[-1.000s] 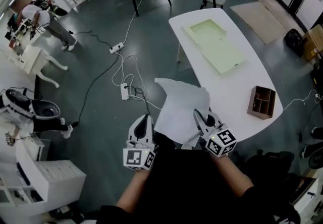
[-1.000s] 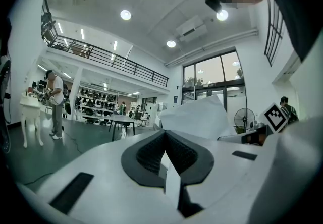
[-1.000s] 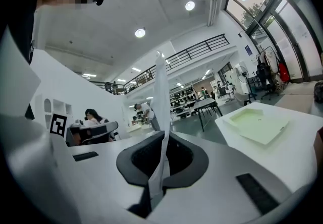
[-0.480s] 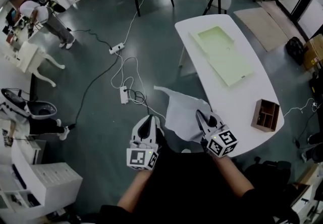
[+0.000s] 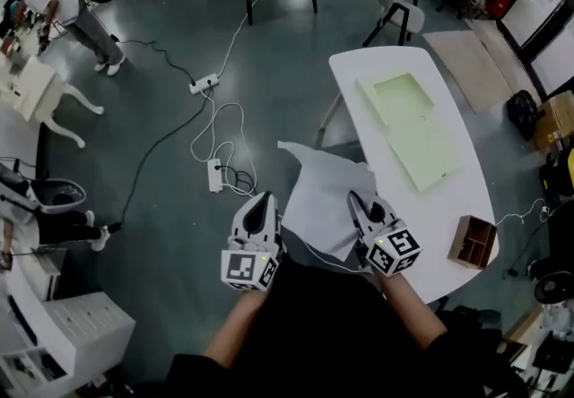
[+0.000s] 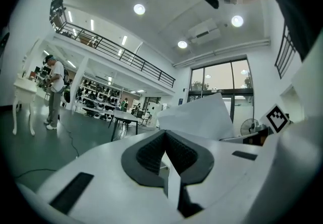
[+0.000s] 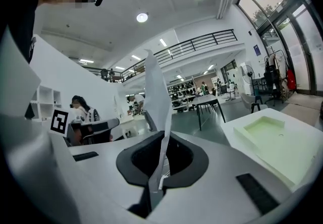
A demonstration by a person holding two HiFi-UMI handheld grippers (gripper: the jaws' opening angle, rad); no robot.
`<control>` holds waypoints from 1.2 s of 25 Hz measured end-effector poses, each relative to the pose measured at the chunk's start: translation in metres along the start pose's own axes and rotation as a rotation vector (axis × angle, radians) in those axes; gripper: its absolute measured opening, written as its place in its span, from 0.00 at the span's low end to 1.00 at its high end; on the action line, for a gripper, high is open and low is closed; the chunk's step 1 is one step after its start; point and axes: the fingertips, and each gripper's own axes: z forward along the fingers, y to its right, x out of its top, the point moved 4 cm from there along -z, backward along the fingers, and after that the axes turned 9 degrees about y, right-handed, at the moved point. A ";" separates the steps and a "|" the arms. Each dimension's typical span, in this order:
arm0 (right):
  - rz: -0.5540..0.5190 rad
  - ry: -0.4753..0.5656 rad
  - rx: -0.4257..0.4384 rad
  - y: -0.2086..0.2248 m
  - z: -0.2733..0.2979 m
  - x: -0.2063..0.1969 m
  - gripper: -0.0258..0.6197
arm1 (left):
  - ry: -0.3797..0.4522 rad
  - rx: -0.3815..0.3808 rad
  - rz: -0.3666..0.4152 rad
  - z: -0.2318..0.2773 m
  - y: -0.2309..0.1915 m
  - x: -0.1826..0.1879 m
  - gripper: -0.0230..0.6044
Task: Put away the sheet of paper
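Note:
A creased white sheet of paper point(image 5: 327, 199) hangs in the air beside the white table point(image 5: 453, 199), partly over the floor. My right gripper point(image 5: 359, 203) is shut on its near right edge. In the right gripper view the paper point(image 7: 156, 92) rises upright out of the closed jaws point(image 7: 164, 140). My left gripper point(image 5: 260, 201) is just left of the sheet with its jaws together. In the left gripper view point(image 6: 165, 137) the paper point(image 6: 202, 117) stands off to the right behind the jaws, and I see no clear hold on it.
On the table lie a pale green open folder point(image 5: 413, 127) and a small wooden compartment box point(image 5: 473, 241). Cables and power strips point(image 5: 215, 174) trail over the grey floor. A person point(image 5: 72, 11) stands at the far left, and white shelving point(image 5: 63, 324) is at the lower left.
The sheet has come off the table's edge and drawn in narrower between the grippers. The table has slid to the right in the head view. Both grippers keep their places.

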 end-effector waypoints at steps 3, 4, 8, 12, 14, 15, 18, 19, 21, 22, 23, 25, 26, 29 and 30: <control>0.003 -0.007 -0.019 0.004 0.039 0.011 0.04 | 0.006 0.009 -0.021 0.028 -0.034 0.013 0.04; 0.004 -0.009 -0.022 0.006 0.051 0.014 0.04 | 0.005 0.003 -0.015 0.037 -0.043 0.017 0.04; 0.001 -0.027 -0.015 0.011 0.096 0.021 0.04 | -0.011 -0.017 -0.001 0.067 -0.075 0.025 0.04; -0.004 -0.030 -0.028 0.013 0.138 0.028 0.04 | -0.017 -0.016 -0.022 0.085 -0.108 0.030 0.04; -0.003 -0.030 -0.041 0.014 0.162 0.028 0.04 | -0.020 -0.012 -0.022 0.093 -0.127 0.033 0.04; -0.002 -0.035 -0.052 0.015 0.173 0.028 0.04 | -0.024 -0.009 -0.026 0.096 -0.138 0.034 0.04; -0.009 -0.056 -0.081 0.017 0.195 0.024 0.04 | -0.031 -0.007 -0.047 0.105 -0.165 0.036 0.04; -0.013 -0.061 -0.087 0.018 0.200 0.023 0.04 | -0.029 -0.011 -0.050 0.108 -0.173 0.036 0.04; -0.014 -0.065 -0.099 0.020 0.210 0.021 0.04 | -0.017 -0.025 -0.052 0.113 -0.190 0.038 0.04; -0.013 -0.065 -0.108 0.021 0.214 0.021 0.04 | -0.011 -0.034 -0.052 0.116 -0.197 0.039 0.04; -0.012 -0.065 -0.119 0.023 0.217 0.020 0.04 | -0.007 -0.042 -0.052 0.118 -0.204 0.039 0.04; -0.011 -0.066 -0.146 0.026 0.219 0.020 0.04 | -0.006 -0.057 -0.058 0.122 -0.213 0.039 0.04; -0.013 -0.068 -0.159 0.028 0.219 0.021 0.04 | -0.005 -0.065 -0.063 0.124 -0.216 0.039 0.04; -0.023 -0.081 -0.181 0.035 0.220 0.021 0.04 | -0.007 -0.078 -0.073 0.129 -0.220 0.035 0.04; -0.022 -0.089 -0.187 0.036 0.219 0.020 0.04 | -0.013 -0.081 -0.076 0.131 -0.221 0.032 0.04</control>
